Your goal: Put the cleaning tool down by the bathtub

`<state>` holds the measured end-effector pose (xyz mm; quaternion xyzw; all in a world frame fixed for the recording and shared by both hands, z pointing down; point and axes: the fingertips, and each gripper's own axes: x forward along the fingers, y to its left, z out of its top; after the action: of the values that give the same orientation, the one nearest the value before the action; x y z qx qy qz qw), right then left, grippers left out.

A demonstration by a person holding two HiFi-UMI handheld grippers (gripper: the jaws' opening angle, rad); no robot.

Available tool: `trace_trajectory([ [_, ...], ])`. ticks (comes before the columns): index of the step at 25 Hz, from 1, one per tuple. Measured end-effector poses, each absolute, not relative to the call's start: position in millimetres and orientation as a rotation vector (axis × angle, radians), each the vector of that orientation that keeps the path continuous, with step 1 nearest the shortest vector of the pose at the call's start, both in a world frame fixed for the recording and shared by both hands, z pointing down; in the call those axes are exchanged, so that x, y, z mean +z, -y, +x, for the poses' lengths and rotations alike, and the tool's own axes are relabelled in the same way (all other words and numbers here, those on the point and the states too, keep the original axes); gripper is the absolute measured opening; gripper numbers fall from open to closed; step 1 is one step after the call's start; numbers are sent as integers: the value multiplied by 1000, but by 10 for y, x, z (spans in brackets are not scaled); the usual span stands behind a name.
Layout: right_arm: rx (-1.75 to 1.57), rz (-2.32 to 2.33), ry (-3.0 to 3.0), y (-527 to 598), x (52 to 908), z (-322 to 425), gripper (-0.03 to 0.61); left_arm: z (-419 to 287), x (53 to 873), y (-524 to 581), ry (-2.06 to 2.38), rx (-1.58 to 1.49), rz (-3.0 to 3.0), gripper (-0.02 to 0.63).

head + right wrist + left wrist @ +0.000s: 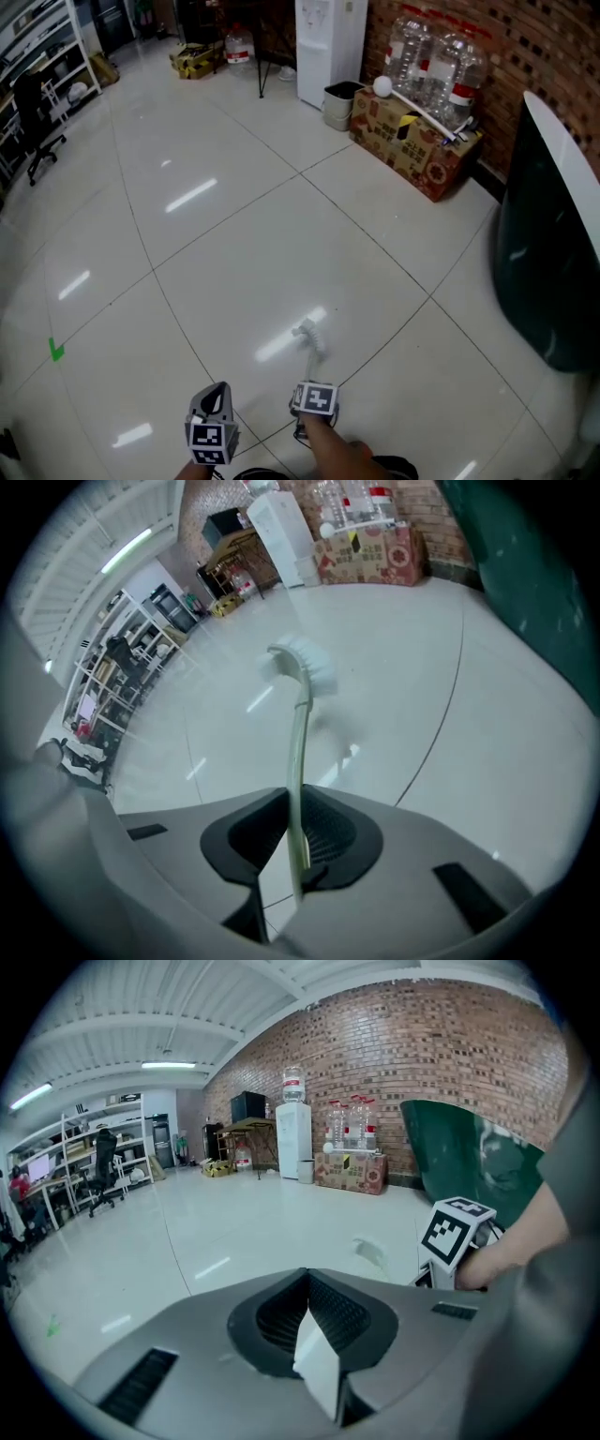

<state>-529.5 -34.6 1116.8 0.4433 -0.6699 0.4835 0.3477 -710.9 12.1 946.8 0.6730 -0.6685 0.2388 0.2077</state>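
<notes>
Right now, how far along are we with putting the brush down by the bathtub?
Done: the brush is clamped by its handle in the right gripper. In hand: it hangs over the floor, apart from the bathtub at right. Left: carry it beside the bathtub, set it down, release. The left gripper is shut, empty.

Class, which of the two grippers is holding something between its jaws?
The right gripper, clamped on the pale handle of the white-bristled cleaning brush; the left gripper holds nothing.
</notes>
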Motion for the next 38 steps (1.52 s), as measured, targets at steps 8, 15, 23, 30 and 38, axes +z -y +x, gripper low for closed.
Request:
trace_trajectory([
  [8, 985, 1102, 2046, 1024, 9084, -4770, 60, -6369, 7779, 591, 1854, 619, 2031, 5],
  [15, 755, 1006, 2156, 960, 7725, -4003, 60, -5275, 6860, 847, 1685, 579, 2234, 5],
  [23, 752, 1023, 2098, 592, 6779, -2968, 60, -4121, 6007, 734, 1454, 653, 2415, 5],
  [30, 716, 1045, 2088, 619, 6300, -2028, 60, -3139, 5513, 903, 1350, 715, 2510, 5],
  [38, 617, 1125, 2013, 628, 5691, -815, 60, -1992, 4801, 1020, 1246, 646, 2614, 5],
])
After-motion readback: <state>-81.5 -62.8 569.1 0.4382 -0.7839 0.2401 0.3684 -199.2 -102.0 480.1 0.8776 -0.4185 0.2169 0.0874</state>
